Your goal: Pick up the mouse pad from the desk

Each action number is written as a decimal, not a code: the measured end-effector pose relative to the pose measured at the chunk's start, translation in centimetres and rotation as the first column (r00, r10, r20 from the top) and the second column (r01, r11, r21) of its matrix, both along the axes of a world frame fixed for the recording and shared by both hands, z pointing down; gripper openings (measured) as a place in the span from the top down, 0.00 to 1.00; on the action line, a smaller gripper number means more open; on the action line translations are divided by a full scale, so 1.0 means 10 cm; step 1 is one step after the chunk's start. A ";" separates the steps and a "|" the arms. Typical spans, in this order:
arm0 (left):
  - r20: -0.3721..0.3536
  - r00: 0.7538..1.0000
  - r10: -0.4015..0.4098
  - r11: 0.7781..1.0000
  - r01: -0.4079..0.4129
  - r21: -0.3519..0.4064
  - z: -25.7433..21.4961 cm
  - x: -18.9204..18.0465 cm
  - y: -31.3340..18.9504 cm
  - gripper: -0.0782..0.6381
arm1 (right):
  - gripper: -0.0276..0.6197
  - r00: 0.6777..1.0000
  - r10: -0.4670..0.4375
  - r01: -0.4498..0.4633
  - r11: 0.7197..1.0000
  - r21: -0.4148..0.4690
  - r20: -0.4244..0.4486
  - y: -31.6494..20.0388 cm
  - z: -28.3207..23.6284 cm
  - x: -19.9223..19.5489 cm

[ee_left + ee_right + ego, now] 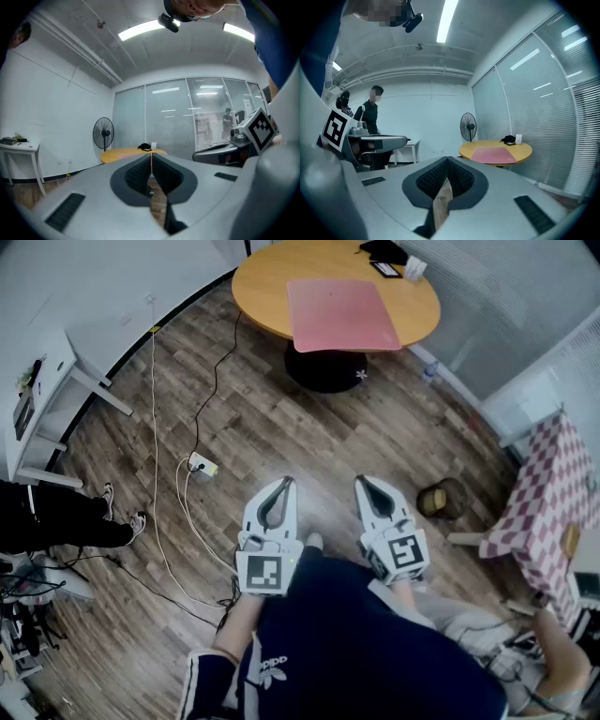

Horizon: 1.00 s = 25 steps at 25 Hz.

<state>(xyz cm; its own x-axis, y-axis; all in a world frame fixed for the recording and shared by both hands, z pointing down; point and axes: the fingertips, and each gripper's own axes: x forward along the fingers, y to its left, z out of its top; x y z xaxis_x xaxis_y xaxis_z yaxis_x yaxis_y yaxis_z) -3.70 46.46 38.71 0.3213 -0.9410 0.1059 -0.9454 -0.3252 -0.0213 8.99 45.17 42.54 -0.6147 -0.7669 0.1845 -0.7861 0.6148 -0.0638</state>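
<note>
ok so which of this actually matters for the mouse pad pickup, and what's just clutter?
Job: pink mouse pad; round table it lies on; left gripper and right gripper, both shut and empty.
Lying about: power strip on the floor; dark items and white box at the table's far edge; standing fan.

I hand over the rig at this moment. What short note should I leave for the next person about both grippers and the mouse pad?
The left gripper: jaws shut, empty, held close to the body.
The right gripper: jaws shut, empty, beside the left one.
The pink rectangular mouse pad lies flat on the round wooden table, well ahead across the floor.
Done: nothing yet; the pad is untouched.
Left: approach the table, open a gripper, grip the pad's edge, lift it.
</note>
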 end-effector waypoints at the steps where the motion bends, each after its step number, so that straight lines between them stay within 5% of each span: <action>1: -0.018 1.000 -0.007 1.000 0.006 -0.012 0.02 -0.01 0.00 0.88 | 0.95 1.000 -0.002 0.002 1.000 0.001 -0.002 -0.01 0.00 -0.01; 25: -0.099 0.995 -0.003 0.997 -0.005 -0.077 0.11 0.01 -0.07 0.88 | 0.95 0.999 -0.008 0.008 1.000 0.000 0.031 -0.10 -0.03 0.02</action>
<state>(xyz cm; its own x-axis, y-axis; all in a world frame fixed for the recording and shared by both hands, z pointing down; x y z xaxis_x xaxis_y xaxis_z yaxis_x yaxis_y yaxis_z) -3.58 45.80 39.83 0.3344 -0.9310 0.1460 -0.9414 -0.3229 0.0975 9.16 44.22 42.29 -0.6263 -0.7620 0.1648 -0.7788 0.6210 -0.0881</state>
